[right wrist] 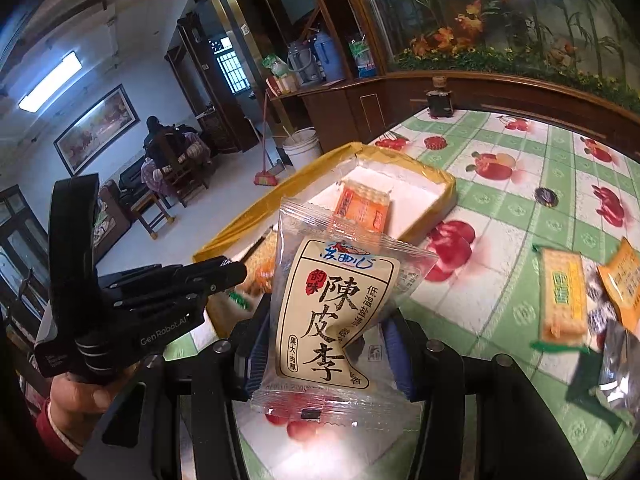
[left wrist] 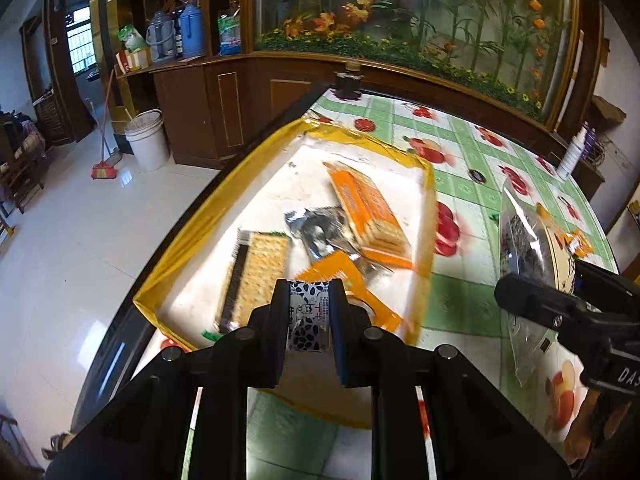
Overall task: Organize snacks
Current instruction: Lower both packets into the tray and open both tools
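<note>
Both hands are carrying a snack toward the yellow-rimmed box (left wrist: 224, 208) that sits at the desk's (left wrist: 472, 152) edge nearest the open floor. The left claw (left wrist: 310, 312) is clamped tight on a small silvery packet (left wrist: 308, 316) printed with dark seeds, and it hangs just over the near end of the box. The right claw (right wrist: 324, 320) is pinched on a clear plum packet (right wrist: 332, 312) with big black characters, held upright, near the box but not yet above it.

Inside the box lie a long orange biscuit pack (left wrist: 368, 208), a cracker pack (left wrist: 260, 268) and a silver wrapper (left wrist: 320, 232), so room is getting short at the near end. I'd say the left packet should go in first, lowered close over a bare white patch before letting go, so it doesn't bounce onto the rim. The right hand does well to wait aside; the two claws look close enough to knock. More loose snacks (right wrist: 564, 300) wait toward the desk's right edge.
</note>
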`<act>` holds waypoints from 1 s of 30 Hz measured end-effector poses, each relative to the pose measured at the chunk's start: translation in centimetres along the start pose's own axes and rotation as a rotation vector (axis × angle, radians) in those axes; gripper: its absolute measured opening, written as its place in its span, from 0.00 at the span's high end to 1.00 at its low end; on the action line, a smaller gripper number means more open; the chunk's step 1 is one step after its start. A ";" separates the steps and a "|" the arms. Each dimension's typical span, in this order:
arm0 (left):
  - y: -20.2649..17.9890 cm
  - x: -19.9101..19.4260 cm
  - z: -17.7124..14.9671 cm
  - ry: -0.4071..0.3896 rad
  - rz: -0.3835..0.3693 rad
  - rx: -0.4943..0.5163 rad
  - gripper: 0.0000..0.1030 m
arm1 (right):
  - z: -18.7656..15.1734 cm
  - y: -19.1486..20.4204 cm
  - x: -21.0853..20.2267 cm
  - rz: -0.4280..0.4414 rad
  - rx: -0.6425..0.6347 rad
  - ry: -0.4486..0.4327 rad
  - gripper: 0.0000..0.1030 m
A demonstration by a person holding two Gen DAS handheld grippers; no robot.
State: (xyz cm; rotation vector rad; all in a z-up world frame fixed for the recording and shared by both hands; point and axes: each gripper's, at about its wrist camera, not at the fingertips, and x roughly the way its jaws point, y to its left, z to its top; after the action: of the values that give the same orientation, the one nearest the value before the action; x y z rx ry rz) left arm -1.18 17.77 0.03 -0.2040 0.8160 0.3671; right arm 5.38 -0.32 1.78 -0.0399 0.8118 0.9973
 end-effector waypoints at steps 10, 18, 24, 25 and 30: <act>1.4 2.8 1.5 0.033 0.003 -0.052 0.84 | 5.4 -1.5 7.0 -0.031 0.050 0.013 0.50; 1.5 3.3 1.8 0.025 0.044 -0.025 0.84 | 7.6 -3.0 11.7 -0.074 0.054 0.032 0.50; 1.6 4.0 1.9 0.052 0.085 -0.026 0.70 | 8.6 -3.5 12.8 -0.100 0.043 0.045 0.43; 1.4 4.0 1.8 0.054 0.101 -0.022 0.51 | 8.6 -3.5 12.7 -0.095 0.045 0.042 0.42; 0.8 2.6 1.6 -0.009 0.141 0.001 0.32 | 8.0 -3.8 10.8 -0.090 0.062 0.012 0.41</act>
State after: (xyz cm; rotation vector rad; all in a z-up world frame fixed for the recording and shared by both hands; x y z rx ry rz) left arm 1.22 19.65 -0.83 -0.1442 0.8241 0.4994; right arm 16.00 8.43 -0.48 -0.0287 0.8446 0.8868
